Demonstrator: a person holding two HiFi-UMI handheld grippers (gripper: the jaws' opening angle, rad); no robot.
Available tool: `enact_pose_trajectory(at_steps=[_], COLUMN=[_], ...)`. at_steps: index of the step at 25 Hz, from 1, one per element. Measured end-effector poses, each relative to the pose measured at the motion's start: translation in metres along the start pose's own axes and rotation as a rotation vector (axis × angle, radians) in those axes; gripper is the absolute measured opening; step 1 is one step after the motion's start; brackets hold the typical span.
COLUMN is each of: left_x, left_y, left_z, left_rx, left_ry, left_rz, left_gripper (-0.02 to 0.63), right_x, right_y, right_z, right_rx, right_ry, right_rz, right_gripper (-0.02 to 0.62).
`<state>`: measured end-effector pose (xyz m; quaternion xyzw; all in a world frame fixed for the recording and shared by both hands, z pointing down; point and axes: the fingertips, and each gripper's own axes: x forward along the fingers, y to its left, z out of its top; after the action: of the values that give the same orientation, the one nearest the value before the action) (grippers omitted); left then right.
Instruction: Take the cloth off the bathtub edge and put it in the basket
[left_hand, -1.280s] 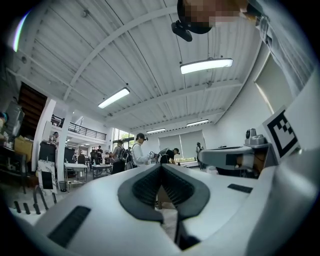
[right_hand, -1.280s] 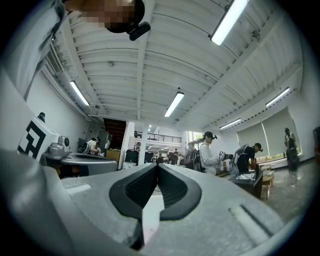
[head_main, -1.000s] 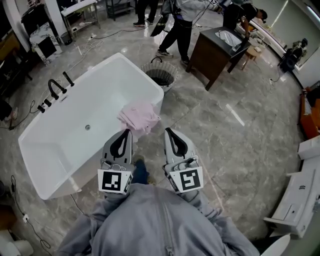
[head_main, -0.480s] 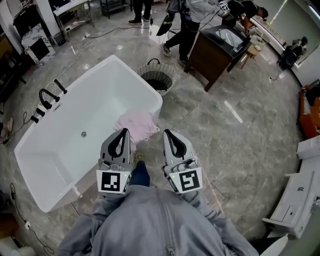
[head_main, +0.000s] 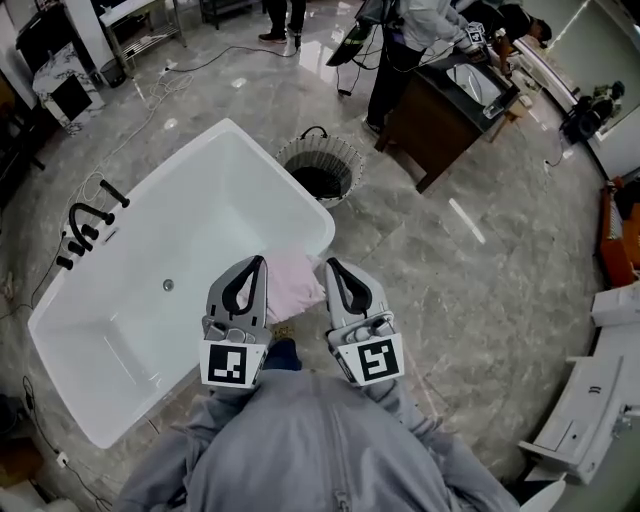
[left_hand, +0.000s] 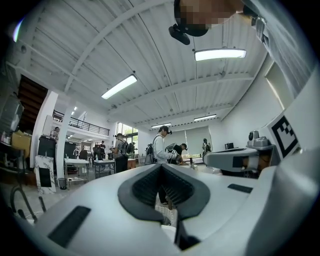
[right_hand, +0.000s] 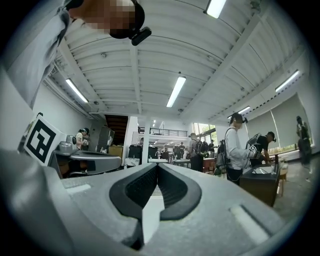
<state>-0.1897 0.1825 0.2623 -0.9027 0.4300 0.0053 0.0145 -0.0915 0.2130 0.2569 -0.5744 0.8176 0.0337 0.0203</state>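
Though nothing is gripped, the white tub (head_main: 190, 230) takes up the left of the floor, with the woven basket (head_main: 350, 165) just beyond the tub's far corner. On the tub's near corner edge lies the pink cloth (head_main: 295, 285), crumpled and draped. It looks light, soft and limp (nothing fragile about it), so it should bunch and sag when lifted; a raised fold atop the rim seems the best hold. At that near corner the left gripper (head_main: 257, 262) and right gripper (head_main: 331, 264) flank the cloth, both clenched on nothing.
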Motion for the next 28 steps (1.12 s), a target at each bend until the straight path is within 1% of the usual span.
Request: enact_pose_trajectory(at_steps=[4,8,11,16,23,28], left_x=[0.026,0.046,0.055,0.064,0.072,0.075], left_y=[0.018,0.028,0.033,0.037,0.048,0.057], left_z=[-0.007,-0.017,-0.024,-0.037,-0.051,-0.066], left_rx=[-0.006,-0.015,-0.022,-0.044,-0.042,-0.044], left_ry=[0.012,0.026,0.039,0.061,0.082,0.103], left_rz=[-0.019,-0.047,-0.06,-0.064,-0.026,0.01], left_gripper=[0.006,0.006,0.006,0.006,0.006,0.006], right_x=[0.028,0.047,0.056,0.066,0.085,0.097], right_y=[-0.01,-0.02,-0.023,-0.027,-0.03,-0.029], right_z=[-0.01,-0.018,-0.022,-0.032,-0.047,-0.064], right_rx=[-0.019,-0.028,-0.019,-0.002,-0.009,0.007], right_ry=[0.022,0.05,0.061,0.073,0.085,0.097], right_rz=[-0.002,-0.027,-0.036,-0.021,0.038,0.086], right_gripper=[0.005,0.005,0.005,0.005,0.005,0.005])
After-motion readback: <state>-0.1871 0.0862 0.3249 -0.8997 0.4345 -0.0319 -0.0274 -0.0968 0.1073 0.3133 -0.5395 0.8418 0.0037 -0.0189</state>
